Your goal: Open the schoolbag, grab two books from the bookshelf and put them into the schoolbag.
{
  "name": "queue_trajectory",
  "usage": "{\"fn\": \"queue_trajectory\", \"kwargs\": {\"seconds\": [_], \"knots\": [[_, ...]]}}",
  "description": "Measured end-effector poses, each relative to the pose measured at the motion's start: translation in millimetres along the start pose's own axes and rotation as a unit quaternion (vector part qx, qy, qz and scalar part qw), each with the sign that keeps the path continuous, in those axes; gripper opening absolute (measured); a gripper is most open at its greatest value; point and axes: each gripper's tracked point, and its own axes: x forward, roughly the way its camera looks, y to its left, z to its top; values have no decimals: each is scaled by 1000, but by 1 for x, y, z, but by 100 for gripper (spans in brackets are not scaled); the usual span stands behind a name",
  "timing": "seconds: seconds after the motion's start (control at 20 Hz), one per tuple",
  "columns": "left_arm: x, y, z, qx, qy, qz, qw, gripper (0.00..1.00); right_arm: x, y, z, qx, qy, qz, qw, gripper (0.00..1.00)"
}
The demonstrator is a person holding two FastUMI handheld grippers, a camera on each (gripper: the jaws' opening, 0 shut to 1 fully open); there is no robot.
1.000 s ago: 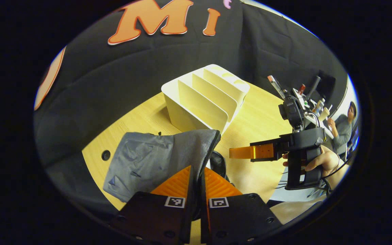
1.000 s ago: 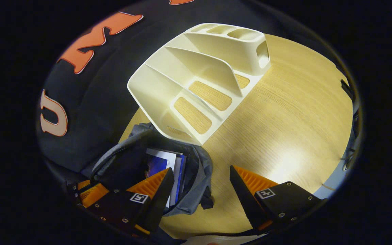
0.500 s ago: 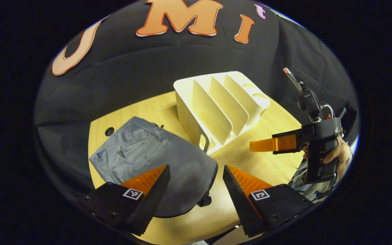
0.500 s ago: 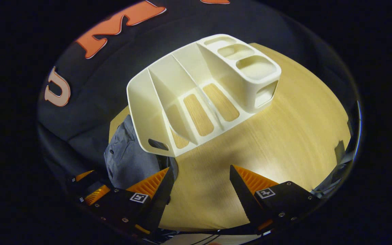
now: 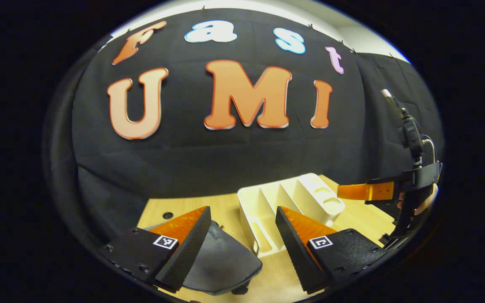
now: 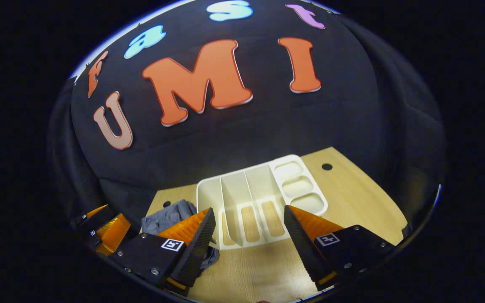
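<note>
Open wooden table (image 6: 352, 198) is being left free to the right of the white bookshelf (image 6: 259, 198). Passage on the left is being blocked by the grey schoolbag (image 6: 166, 216), lying just beside the bookshelf, and the far side is being closed off by the cloth wall (image 6: 242, 134).

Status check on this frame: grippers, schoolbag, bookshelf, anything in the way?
Left gripper open, holding nothing. Right gripper open, holding nothing. Grey schoolbag lying on table beside white bookshelf; bookshelf slots bare. Nothing in the way.
</note>
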Motion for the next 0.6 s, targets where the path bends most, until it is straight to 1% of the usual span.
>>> {"fn": "queue_trajectory", "kwargs": {"seconds": [0.1,0.2,0.35,0.45,0.5,0.6], "knots": [[-6,4,21,-23,-39,26,999,97,-15,-4,24,-11,-64,-1,998,97],[-14,1,34,-54,-72,35,995,97,-14,0,23,-14,-95,11,995,97],[-22,10,29,-87,-73,63,992,97,-10,-1,25,-34,-124,11,992,97],[-23,18,24,-104,-70,78,989,97,-10,2,27,-55,-145,20,988,97],[-24,23,23,-107,-70,84,988,98,-10,3,26,-64,-148,25,987,97],[-28,38,22,-99,-70,105,987,98,-12,2,19,-72,-140,30,987,97]]}}
